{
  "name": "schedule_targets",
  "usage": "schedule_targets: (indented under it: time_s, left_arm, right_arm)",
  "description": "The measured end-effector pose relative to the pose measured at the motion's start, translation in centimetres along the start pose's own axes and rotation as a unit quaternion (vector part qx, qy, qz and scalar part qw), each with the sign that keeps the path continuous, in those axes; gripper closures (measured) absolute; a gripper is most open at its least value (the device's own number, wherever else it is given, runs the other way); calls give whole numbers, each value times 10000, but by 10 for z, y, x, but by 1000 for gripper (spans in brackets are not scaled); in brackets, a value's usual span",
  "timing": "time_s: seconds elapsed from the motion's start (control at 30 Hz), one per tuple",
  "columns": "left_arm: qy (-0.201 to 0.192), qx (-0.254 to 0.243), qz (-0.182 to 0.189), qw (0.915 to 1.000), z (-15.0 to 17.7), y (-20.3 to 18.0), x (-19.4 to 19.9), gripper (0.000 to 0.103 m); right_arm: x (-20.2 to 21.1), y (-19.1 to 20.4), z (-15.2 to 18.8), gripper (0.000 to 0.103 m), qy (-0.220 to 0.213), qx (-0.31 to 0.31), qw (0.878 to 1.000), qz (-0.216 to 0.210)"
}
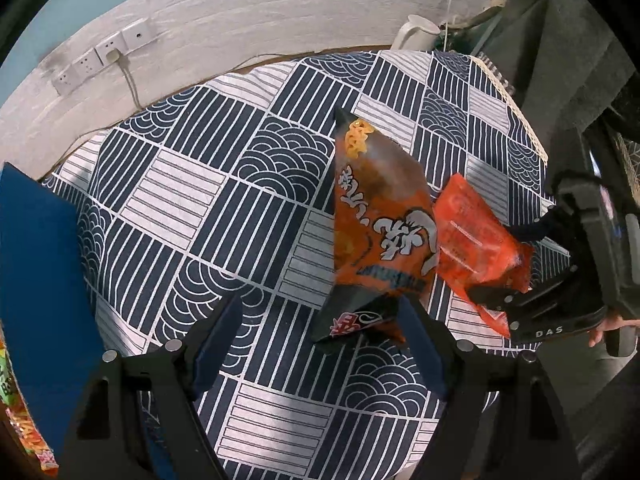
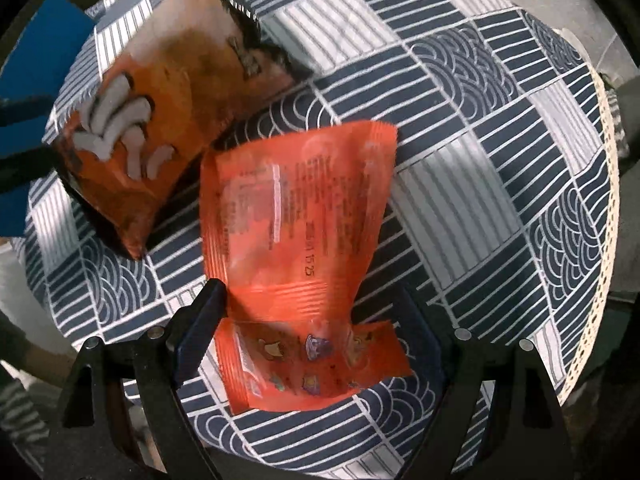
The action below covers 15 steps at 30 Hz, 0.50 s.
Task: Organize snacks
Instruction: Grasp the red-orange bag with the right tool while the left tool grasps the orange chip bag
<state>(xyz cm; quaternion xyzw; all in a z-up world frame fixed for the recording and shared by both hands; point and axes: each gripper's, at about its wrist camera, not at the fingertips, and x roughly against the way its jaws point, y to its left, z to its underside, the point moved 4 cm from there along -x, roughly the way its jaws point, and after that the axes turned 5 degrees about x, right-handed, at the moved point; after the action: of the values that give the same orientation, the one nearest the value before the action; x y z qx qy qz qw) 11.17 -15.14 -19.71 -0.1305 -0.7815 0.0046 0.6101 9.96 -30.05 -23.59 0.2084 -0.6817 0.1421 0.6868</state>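
An orange noodle snack bag with white characters (image 1: 376, 220) lies on the patterned tablecloth (image 1: 208, 184), its dark bottom end just ahead of my open left gripper (image 1: 320, 340), close to the right finger. It also shows in the right wrist view (image 2: 168, 92). A bright orange-red packet (image 1: 476, 240) lies beside it on the right. My right gripper (image 2: 316, 320) has its fingers on both sides of this packet (image 2: 292, 216), which is bent between them; the jaws stand wide and the grip cannot be told. The right gripper (image 1: 516, 284) shows in the left wrist view at the packet's end.
A blue box (image 1: 36, 280) stands at the left table edge, with colourful snack packs (image 1: 20, 420) below it. A white kettle (image 1: 416, 32) sits at the far edge. Wall sockets and a cable (image 1: 108, 56) are on the white brick wall. The table's lace-trimmed edge (image 2: 600, 240) drops off at the right.
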Motion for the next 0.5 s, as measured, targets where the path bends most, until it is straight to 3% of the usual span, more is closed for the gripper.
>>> schedule_targets:
  time_s: [0.37,0.4,0.5]
  left_arm:
    - [82,126,71,9999,-1,-2,-4,22]
    - [92,129,66,9999,-1,-3,-4,22]
    - [87,127,70,9999,-3,-6,-3,22]
  right_arm:
    - [-19,14,-24,18,-212,152,9994,246]
    - [-20,15,-24,19,-219,156,9994,227]
    - [-18,21,-25,38,-261,225,9992,186]
